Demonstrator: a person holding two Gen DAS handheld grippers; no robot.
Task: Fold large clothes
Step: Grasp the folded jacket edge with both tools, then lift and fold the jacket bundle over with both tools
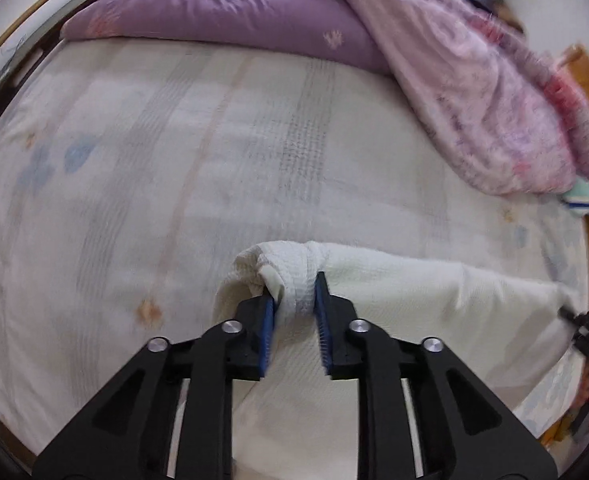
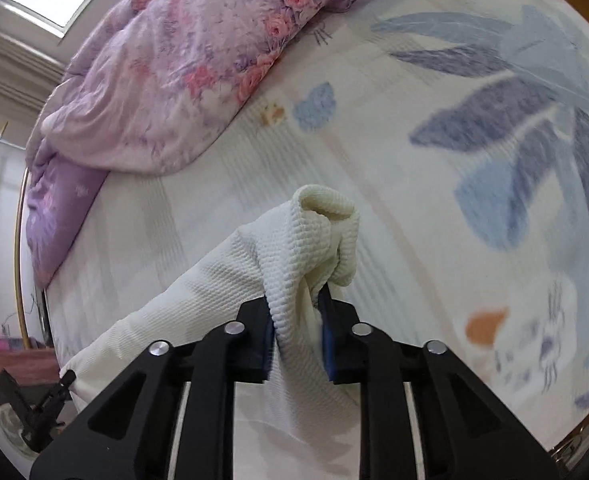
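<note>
Your left claw (image 1: 294, 292) and right claw (image 2: 298, 312) each clench a bunched corner of the white waffle-knit garment (image 1: 414, 292), stretched between them above the bed (image 1: 174, 168) (ready to fold), near the floral quilt (image 2: 166, 72).

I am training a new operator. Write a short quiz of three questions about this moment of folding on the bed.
1. True or false: both grippers are shut on the white garment.
2. The quilt lies: A) under the garment B) apart from it, at the far side of the bed sheet C) on the floor.
3. What colour are the pads of the left gripper?

Key: 1 true (right gripper too); 2 B; 3 blue.
</note>
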